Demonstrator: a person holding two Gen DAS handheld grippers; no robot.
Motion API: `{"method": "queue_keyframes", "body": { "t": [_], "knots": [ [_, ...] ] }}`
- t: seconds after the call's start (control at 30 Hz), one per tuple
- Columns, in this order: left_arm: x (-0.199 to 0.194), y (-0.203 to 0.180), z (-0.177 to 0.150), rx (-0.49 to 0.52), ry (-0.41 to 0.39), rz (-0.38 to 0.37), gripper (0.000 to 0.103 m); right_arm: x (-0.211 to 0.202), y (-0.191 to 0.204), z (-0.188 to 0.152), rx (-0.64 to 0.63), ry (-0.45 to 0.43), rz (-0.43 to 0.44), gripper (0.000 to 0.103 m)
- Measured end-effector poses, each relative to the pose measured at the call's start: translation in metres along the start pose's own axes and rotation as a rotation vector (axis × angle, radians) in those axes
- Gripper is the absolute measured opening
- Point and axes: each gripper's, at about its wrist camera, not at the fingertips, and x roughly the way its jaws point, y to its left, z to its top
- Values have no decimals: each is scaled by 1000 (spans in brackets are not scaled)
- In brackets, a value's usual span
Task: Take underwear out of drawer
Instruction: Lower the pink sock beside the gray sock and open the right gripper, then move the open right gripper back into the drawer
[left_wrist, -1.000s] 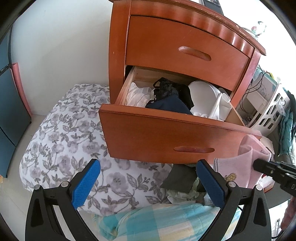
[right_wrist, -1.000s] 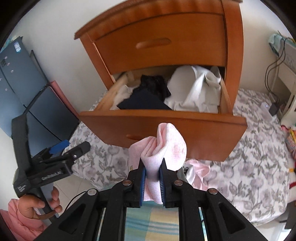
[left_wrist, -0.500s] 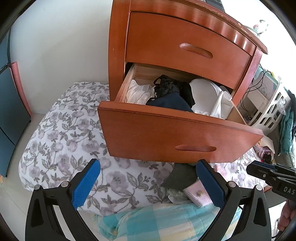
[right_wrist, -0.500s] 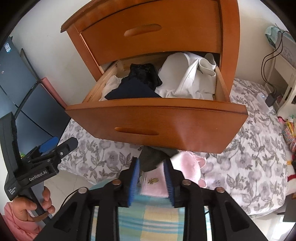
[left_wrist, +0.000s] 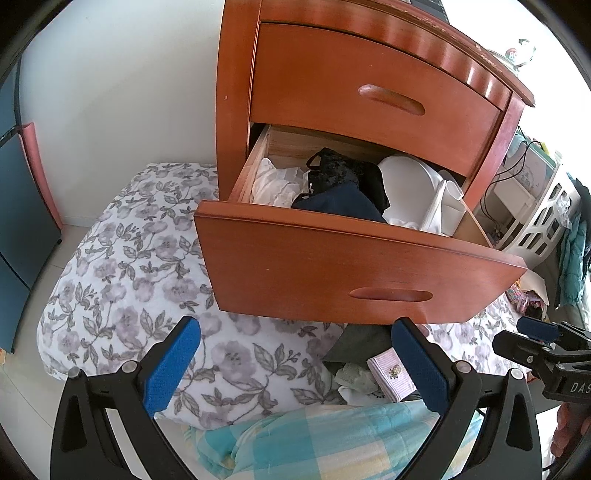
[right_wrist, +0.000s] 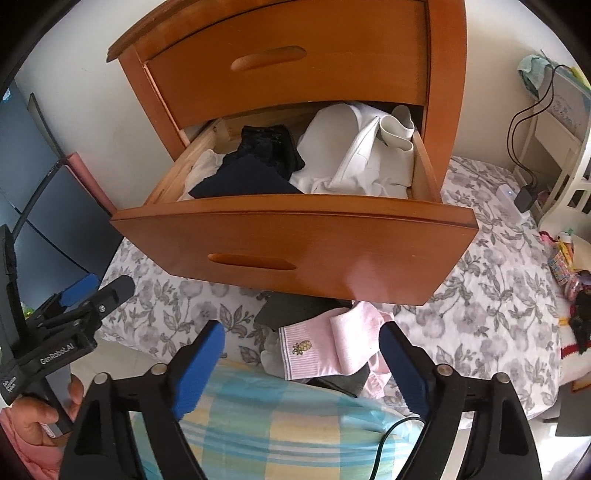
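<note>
The lower wooden drawer (right_wrist: 295, 251) (left_wrist: 354, 273) stands pulled out over the bed, holding black lace underwear (right_wrist: 269, 147) (left_wrist: 343, 173), a navy piece (right_wrist: 247, 181) and white garments (right_wrist: 354, 162). Pink underwear with a pineapple print (right_wrist: 325, 347) (left_wrist: 391, 374) lies on the bed on a small pile of dark and white clothes. My right gripper (right_wrist: 301, 369) has just been opening; its blue pads stand wide on either side of the pink piece and do not touch it. My left gripper (left_wrist: 295, 365) hangs open over the bed, nothing between its fingers.
The bed has a grey floral sheet (left_wrist: 122, 280) and a checked blue-yellow blanket (right_wrist: 280, 417) at its near edge. A closed upper drawer (left_wrist: 365, 92) sits above. A dark blue cabinet (left_wrist: 18, 206) stands left; a white shelf with cables (right_wrist: 550, 122) stands right.
The right gripper came down from in front of the drawer to the bed, opened its jaws and let go of the pink underwear, which now lies on the clothes pile. The left gripper stayed put.
</note>
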Motion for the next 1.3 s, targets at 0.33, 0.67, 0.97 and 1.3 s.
{"method": "queue_keyframes", "body": {
  "t": [0.33, 0.67, 0.97, 1.3],
  "knots": [
    [1, 3, -2, -7, -2, 2, 103, 1, -4, 0, 4, -5, -34, 102],
    [3, 4, -1, -13, -9, -3, 103, 5, -7, 1, 6, -2, -41, 102],
    [10, 9, 2, -19, -16, -11, 103, -11, 0, 14, -19, -88, -22, 102],
    [17, 18, 9, -29, -54, -3, 103, -21, 8, 50, -52, -173, -9, 102]
  ]
}}
